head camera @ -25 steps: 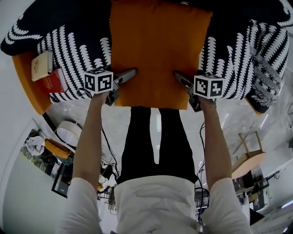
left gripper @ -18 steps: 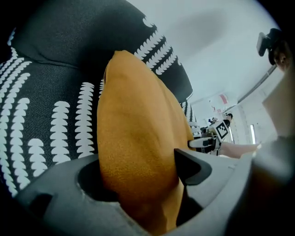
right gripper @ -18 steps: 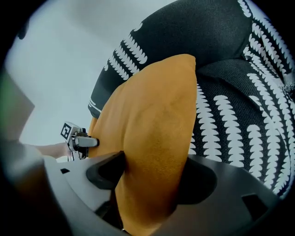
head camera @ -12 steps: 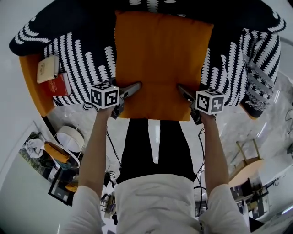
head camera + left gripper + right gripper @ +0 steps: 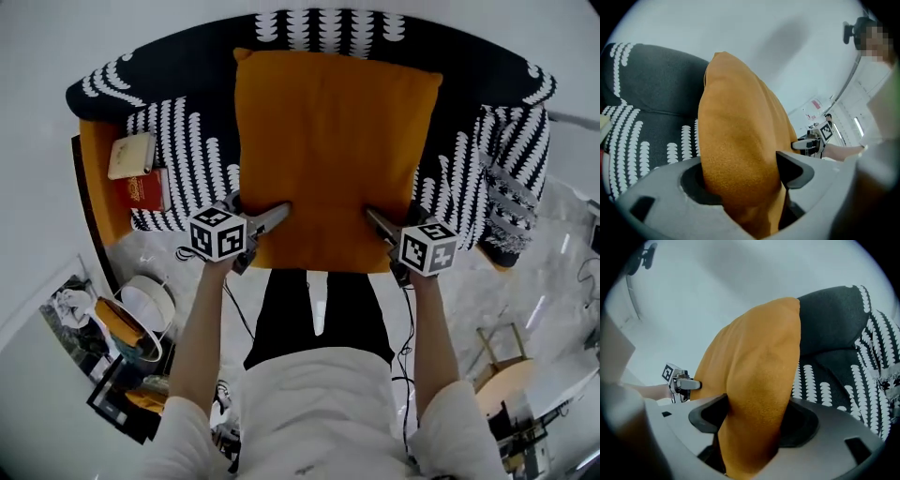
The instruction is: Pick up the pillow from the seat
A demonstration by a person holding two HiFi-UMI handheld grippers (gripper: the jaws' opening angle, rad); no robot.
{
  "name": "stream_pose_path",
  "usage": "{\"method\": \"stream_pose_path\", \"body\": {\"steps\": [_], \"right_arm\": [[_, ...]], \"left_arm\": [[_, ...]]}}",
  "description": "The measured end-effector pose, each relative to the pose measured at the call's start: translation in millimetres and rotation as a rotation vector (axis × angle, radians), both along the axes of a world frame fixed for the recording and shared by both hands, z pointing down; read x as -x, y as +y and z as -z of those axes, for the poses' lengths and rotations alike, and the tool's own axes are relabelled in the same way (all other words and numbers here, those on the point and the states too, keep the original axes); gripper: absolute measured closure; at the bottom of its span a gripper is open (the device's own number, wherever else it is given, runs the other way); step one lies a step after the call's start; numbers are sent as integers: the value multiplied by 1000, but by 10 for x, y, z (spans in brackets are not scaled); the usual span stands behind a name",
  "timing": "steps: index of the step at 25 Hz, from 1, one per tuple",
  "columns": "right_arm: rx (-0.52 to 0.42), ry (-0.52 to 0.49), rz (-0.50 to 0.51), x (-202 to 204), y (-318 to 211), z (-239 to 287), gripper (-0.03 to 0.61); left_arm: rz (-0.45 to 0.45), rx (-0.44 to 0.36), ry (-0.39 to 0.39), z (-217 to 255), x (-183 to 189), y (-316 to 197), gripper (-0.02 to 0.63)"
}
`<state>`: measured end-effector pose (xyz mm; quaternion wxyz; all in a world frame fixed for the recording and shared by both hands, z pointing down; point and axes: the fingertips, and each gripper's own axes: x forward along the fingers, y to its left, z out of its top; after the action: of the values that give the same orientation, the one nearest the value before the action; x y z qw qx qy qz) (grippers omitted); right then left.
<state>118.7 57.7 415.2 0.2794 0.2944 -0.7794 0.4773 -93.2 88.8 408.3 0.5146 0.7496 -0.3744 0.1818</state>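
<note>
I am pinching the orange pillow (image 5: 333, 155) with both tools. My left gripper (image 5: 269, 218) is biting its near edge at 7 o'clock in the head view, and my right gripper (image 5: 380, 223) is biting at 5 o'clock. In each gripper view the fabric is bulging between the jaws, with the pads pressing into it. The pillow is spreading over the black-and-white patterned seat (image 5: 183, 141), its far edge toward the backrest at 12 o'clock — whether it is clear of the cushion I cannot tell. Two books (image 5: 139, 173) are lying at 9 o'clock.
</note>
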Motion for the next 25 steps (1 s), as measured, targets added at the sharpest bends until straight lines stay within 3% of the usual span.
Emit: {"method": "stream_pose_path", "body": {"steps": [15,25], "right_arm": [[-147,-88,83,176,-51,1157,253],[-244,-94,94,274,17,1764,262]], "left_arm": [[81,-170,-97,1261,149,143,262],[111,-268,-95,1821,238,268,270]]}}
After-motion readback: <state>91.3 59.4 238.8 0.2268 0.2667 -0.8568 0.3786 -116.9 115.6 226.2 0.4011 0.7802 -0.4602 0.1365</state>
